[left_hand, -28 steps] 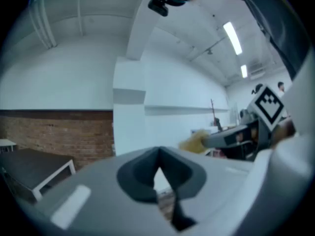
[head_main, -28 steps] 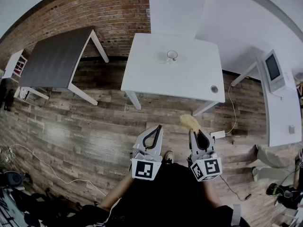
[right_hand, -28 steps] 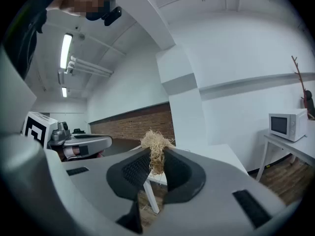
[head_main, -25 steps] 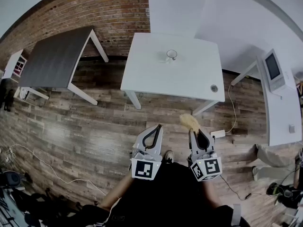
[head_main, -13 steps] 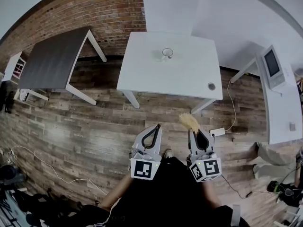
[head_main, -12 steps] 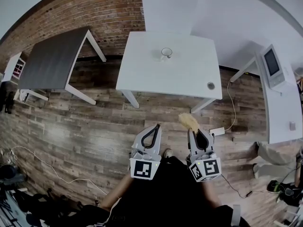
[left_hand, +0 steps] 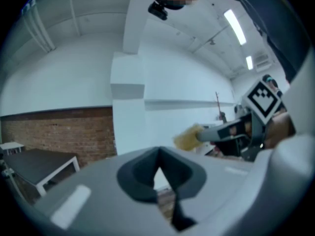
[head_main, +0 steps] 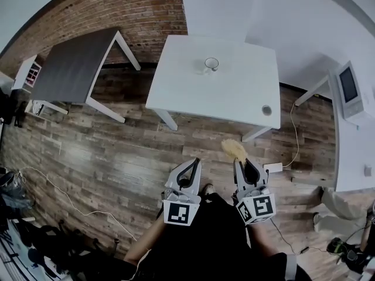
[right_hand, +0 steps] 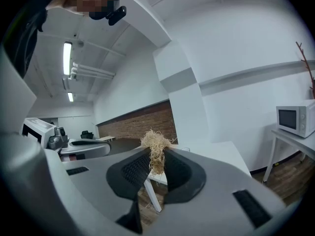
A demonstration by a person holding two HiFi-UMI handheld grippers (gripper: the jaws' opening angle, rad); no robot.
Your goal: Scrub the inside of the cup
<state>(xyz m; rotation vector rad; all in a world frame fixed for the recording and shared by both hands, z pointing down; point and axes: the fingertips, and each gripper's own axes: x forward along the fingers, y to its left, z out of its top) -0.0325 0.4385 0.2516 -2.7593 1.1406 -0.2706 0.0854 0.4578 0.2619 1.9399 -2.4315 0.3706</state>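
A small clear cup (head_main: 211, 64) stands on the far half of the white table (head_main: 234, 95), well ahead of both grippers. My right gripper (head_main: 238, 160) (right_hand: 156, 162) is shut on a tuft of straw-coloured scrub fibre (head_main: 234, 150) (right_hand: 156, 146) that sticks out past its tips. The same fibre (left_hand: 186, 136) shows in the left gripper view, to the right. My left gripper (head_main: 194, 161) (left_hand: 158, 156) is shut with nothing in it. Both are held side by side over the wooden floor, close to the person's body.
A dark grey table (head_main: 73, 63) stands to the left by the brick wall (head_main: 117, 7). A white side table carries a microwave (head_main: 351, 89) (right_hand: 294, 120) at the right. A white power strip (head_main: 272, 167) and cable lie on the floor near the right gripper.
The view has shifted slightly, so the white table and cup sit a little differently in the head view. Both grippers keep the same pose and grip.
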